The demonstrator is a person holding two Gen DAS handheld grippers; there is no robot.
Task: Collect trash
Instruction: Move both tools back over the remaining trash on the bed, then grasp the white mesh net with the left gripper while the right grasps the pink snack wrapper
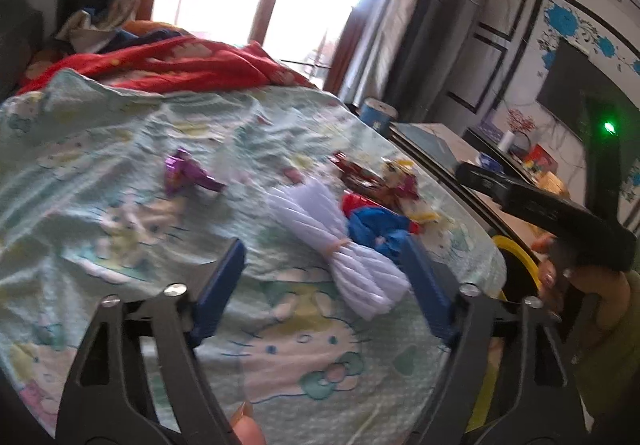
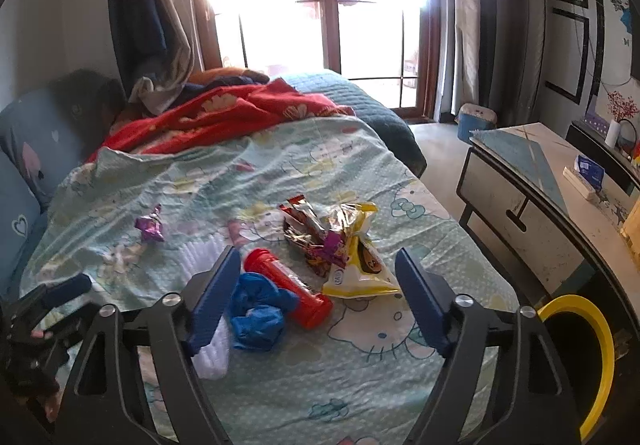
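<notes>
Litter lies on a mint cartoon-print bedsheet (image 2: pixel 280 385). My left gripper (image 1: pixel 324 245) is open over a tied white bundle (image 1: pixel 344 245), which lies between its blue pads (image 1: pixel 222 281), closer to the right one and untouched. My right gripper (image 2: pixel 318 261) is open around a red tube (image 2: pixel 288 285) and a crumpled blue piece (image 2: pixel 256 309); neither pad presses on them. Beyond sit a yellow snack bag (image 2: pixel 356 265), brown foil wrappers (image 2: pixel 304 229) and, apart to the left, a purple wrapper (image 2: pixel 150 227). The purple wrapper (image 1: pixel 188 173) also shows in the left wrist view.
A bin with a yellow rim (image 2: pixel 596 345) stands off the bed's right edge. A red blanket (image 2: pixel 224 121) is heaped at the far end. A low cabinet (image 2: pixel 532 213) stands to the right with floor between. A hand holds the right gripper's black body (image 1: pixel 552 209).
</notes>
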